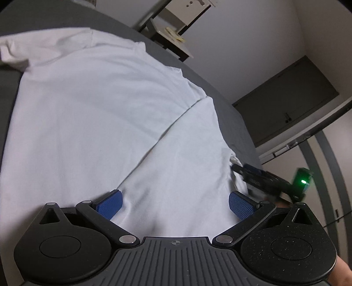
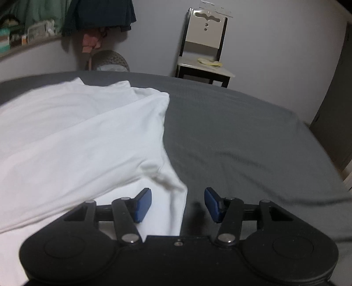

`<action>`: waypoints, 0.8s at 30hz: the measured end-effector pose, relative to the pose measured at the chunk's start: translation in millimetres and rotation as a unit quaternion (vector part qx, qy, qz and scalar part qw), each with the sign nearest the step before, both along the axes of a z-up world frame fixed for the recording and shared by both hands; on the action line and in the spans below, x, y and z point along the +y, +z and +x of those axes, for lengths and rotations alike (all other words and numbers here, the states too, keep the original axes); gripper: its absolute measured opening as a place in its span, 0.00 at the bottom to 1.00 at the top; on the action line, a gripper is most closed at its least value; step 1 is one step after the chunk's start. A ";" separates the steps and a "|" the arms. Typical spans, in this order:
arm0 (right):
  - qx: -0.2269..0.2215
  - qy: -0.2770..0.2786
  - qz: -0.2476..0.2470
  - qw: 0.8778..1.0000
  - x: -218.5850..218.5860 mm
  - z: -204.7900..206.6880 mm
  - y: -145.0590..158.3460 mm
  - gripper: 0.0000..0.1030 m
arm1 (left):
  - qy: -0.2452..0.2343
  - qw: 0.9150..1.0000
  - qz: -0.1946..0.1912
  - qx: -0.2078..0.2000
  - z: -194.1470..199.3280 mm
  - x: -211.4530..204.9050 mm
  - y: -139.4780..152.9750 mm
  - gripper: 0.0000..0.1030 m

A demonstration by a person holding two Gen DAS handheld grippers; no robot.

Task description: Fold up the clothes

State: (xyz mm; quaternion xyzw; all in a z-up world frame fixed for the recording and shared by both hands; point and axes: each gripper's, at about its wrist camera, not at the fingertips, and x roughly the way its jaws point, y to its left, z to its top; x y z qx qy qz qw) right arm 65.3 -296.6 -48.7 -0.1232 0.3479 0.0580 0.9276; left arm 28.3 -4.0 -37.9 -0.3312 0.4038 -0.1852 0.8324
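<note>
A white garment point(image 1: 92, 114) lies spread on a grey bed sheet point(image 1: 233, 123), with one flap folded diagonally over the rest. My left gripper point(image 1: 176, 203) is open low over the near part of the cloth, blue pads wide apart and nothing pinched. In the right wrist view the same garment point(image 2: 72, 136) covers the left half of the sheet point(image 2: 242, 136). My right gripper point(image 2: 178, 203) is open over the garment's right edge, the left pad above cloth and the right pad above bare sheet. The right gripper point(image 1: 264, 178) also shows in the left wrist view, at the cloth's right edge.
A chair point(image 2: 204, 50) with a small yellow item on its seat stands against the wall beyond the bed. Clothes hang at the back left point(image 2: 99, 15) above a round basket point(image 2: 109, 61). A dark door point(image 1: 286, 99) is to the right.
</note>
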 end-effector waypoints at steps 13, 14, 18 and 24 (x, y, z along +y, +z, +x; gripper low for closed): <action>-0.024 -0.070 -0.031 0.997 -9.0 13.0 -14.5 0.63 | -0.039 0.999 -0.015 0.020 6.9 6.4 -5.1 1.00; -0.026 -0.060 -0.021 0.998 -1.3 4.2 -10.1 0.62 | -0.023 0.999 -0.025 0.022 7.5 11.0 -4.3 1.00; -0.035 -0.020 0.023 0.999 29.3 -31.0 7.3 0.63 | 0.070 0.996 -0.058 -0.009 2.1 37.3 6.0 1.00; -0.050 0.046 0.084 0.994 78.8 -83.1 32.7 0.63 | 0.321 0.944 -0.046 -0.064 -42.4 106.3 26.1 1.00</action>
